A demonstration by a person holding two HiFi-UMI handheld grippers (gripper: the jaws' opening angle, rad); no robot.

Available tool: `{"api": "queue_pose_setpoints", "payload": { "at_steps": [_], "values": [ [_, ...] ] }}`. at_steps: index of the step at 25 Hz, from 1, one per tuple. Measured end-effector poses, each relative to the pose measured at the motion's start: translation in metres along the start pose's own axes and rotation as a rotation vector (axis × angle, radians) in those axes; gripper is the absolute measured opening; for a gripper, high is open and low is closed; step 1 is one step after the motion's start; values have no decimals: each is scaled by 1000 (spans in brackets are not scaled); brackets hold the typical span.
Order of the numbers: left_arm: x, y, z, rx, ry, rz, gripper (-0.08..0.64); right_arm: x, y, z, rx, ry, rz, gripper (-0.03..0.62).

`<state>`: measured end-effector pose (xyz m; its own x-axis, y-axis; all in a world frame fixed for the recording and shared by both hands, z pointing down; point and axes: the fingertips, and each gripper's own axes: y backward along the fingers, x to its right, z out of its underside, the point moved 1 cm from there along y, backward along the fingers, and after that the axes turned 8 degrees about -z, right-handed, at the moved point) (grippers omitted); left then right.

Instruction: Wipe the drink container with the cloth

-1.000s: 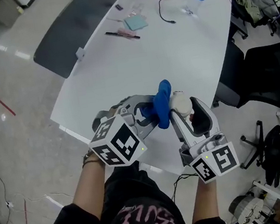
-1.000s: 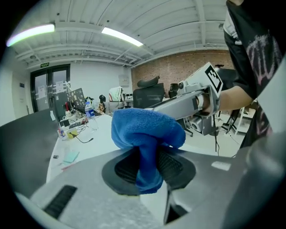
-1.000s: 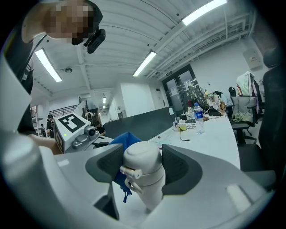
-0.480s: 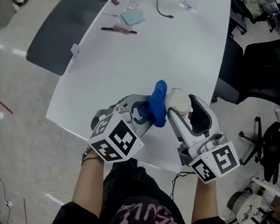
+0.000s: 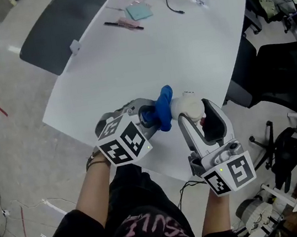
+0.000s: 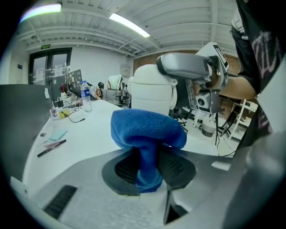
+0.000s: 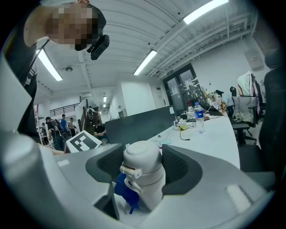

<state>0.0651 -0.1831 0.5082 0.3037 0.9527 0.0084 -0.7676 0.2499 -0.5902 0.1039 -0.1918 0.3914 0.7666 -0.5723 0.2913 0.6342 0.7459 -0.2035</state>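
The left gripper [image 5: 149, 117] is pinched tight on a folded blue terry cloth [image 5: 163, 107], and the right gripper [image 5: 191, 118] is clamped round a white lidded drink container [image 5: 184, 106]. The container's long axis follows the jaws, lid pointing away, above the white table's [image 5: 181, 43] near edge, with the cloth pressed to its left side

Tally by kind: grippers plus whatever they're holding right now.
Grippers: 2, left gripper and right gripper
Cloths: 1, blue cloth in left jaws
Drink containers: 1, white drink container in right jaws
Total: 4
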Motion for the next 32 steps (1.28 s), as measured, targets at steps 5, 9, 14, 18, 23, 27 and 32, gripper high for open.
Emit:
{"api": "queue_pose_setpoints", "payload": {
  "at_steps": [5,9,14,18,23,27,32],
  "values": [
    [1,-14,19,-67,-17,15,97,0,0,0,-3,4,0,279],
    [1,-22,32,-120,-22,12,97,0,0,1,-8,4,1,279],
    [2,-24,37,-151,-32,1,97,0,1,2,-11,6,1,279],
    [0,-15,34,-125,-16,-19,97,-2,2,3,-10,2,-1,279],
    [-8,2,20,-54,25,-110,97,0,2,3,-6,-1,-2,279],
    [-14,20,12,4,84,-175,97,1,1,3,0,-8,0,279],
    [-28,45,1,78,212,-304,98,-1,4,2,12,-22,-2,278]
  ]
}}
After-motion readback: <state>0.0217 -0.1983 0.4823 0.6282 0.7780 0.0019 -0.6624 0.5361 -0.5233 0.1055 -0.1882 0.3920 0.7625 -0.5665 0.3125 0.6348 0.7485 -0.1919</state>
